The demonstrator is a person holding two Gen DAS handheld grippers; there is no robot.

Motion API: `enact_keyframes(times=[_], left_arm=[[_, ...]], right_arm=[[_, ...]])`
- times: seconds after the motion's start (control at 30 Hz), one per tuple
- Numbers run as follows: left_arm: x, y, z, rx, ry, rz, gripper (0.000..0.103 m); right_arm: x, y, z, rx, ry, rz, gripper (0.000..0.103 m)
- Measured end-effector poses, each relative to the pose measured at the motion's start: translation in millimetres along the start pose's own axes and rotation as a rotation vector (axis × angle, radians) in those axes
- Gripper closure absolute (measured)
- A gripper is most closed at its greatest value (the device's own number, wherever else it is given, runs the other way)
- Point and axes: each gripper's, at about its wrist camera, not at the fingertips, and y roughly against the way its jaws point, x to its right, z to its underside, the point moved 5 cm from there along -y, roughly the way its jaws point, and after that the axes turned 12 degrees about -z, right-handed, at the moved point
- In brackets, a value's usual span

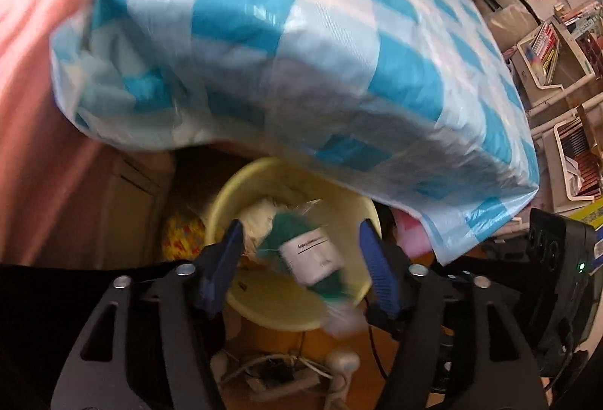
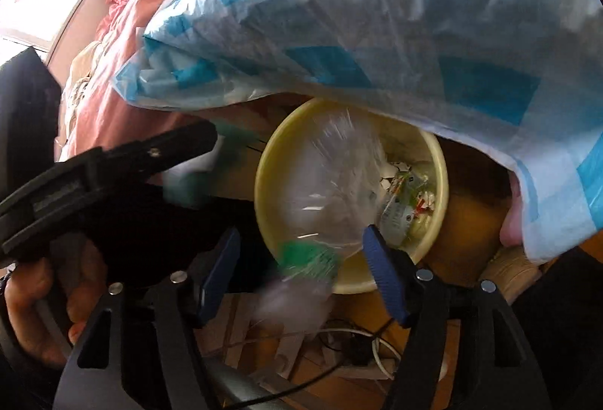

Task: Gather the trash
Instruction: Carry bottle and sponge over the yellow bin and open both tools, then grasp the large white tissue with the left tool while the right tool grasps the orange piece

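Hovering over the yellow bin (image 1: 264, 312), both units point steeply down at it. Left hand-held gripper (image 1: 299, 261): blue pads spread, nothing pressed between them. A green packet with a white label (image 1: 311, 259) sits in the gap, blurred, touching neither pad, over the bin's mouth. Right hand-held gripper (image 2: 301, 261): jaws also apart. A clear plastic wrapper with a green printed end (image 2: 324, 198) hangs between the pads, smeared by motion; no pad contact that I can see.

The right wrist view shows the bin rim (image 2: 264, 161) and crumpled scraps (image 2: 407, 198) already at its bottom. The same view catches the left unit from the side, held in the person's hand (image 2: 41, 297) at lower left.

A blue-and-white checked plastic sheet (image 1: 301, 44) overhangs the far side of the bin and fills the upper part of both views. Pink bedding (image 1: 34, 70) lies beside the sheet. White cables and a power strip (image 1: 286, 372) lie on the wooden floor below the bin. Shelves with books (image 1: 554, 48) stand far right.
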Motion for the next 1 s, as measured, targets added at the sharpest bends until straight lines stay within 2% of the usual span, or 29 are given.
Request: enact_keyframes(times=[0.17, 0.3, 0.43, 0.53, 0.73, 0.87, 1.0], left_arm=[[0, 39, -11, 0.165, -0.024, -0.077, 0.027], [5, 78, -19, 0.288, -0.052, -0.121, 0.024], [15, 116, -38, 0.426, -0.065, -0.097, 0.017], [20, 122, -59, 0.479, -0.096, -0.085, 0.015], [23, 96, -134, 0.466, -0.096, -0.051, 0.015], [34, 73, -177, 0.459, -0.108, -0.044, 0.015], [41, 37, -214, 0.416, -0.097, -0.047, 0.015]], right_arm=[[-3, 30, 3, 0.114, 0.057, -0.006, 0.032], [-28, 57, -8, 0.239, 0.154, 0.000, 0.032], [-44, 92, -14, 0.396, 0.273, 0.034, 0.032], [-43, 105, -25, 0.440, 0.292, 0.070, 0.032], [-34, 117, -81, 0.467, 0.301, 0.143, 0.032], [-26, 109, -142, 0.431, 0.335, 0.203, 0.032], [-21, 104, -181, 0.397, 0.376, 0.242, 0.032]])
